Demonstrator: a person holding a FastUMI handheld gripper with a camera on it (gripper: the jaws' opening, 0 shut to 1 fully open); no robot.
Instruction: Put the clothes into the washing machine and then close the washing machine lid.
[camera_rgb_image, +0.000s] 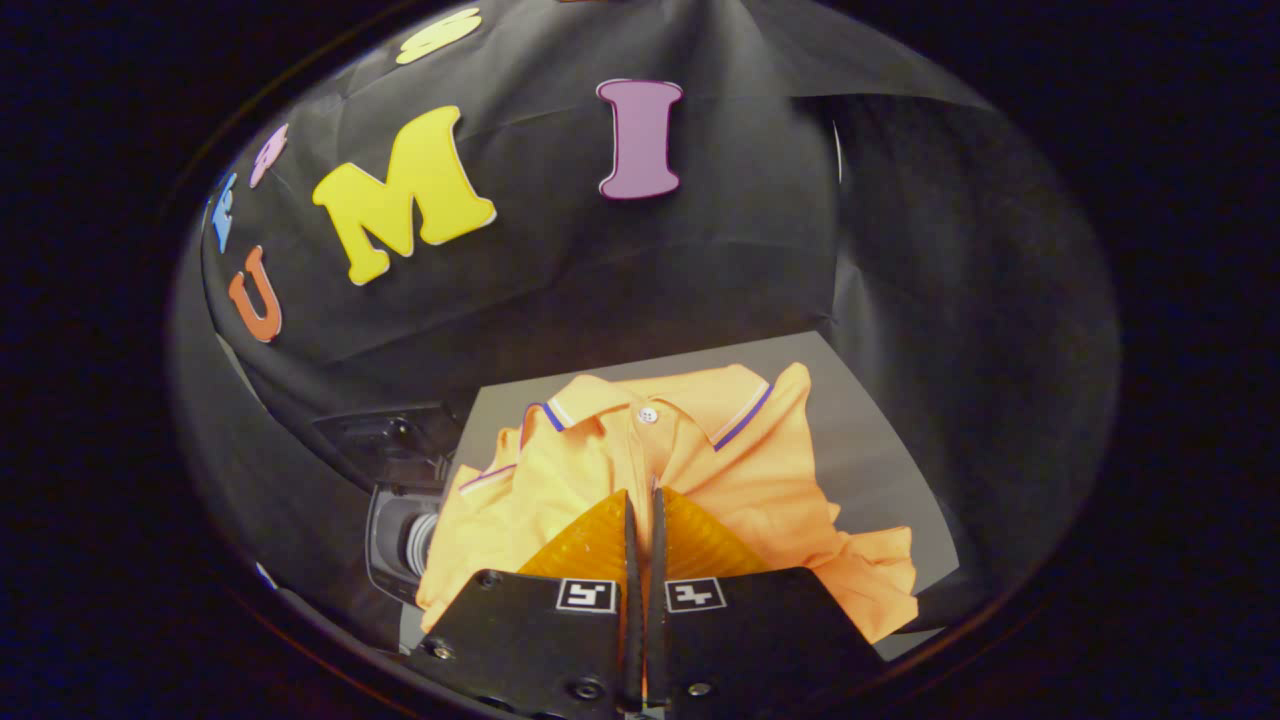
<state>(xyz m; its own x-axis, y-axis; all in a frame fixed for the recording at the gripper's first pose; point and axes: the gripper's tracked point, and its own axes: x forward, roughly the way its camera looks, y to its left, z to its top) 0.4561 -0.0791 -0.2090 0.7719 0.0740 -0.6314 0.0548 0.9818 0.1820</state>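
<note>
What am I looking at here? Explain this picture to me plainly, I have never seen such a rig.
This is the view from a camera riding on hand-held tongs that a person carries; it looks forward along their two fingers. The fingers stand almost together, with orange cloth between them, so they appear shut on the polo shirt. The shirt is orange, with a striped collar and a white button, bunched up over a grey surface. Beside the shirt, past its sleeve, sits part of a dark machine, probably the washing machine; little of it can be made out. Behind everything hangs the booth's black cloth wall.
</note>
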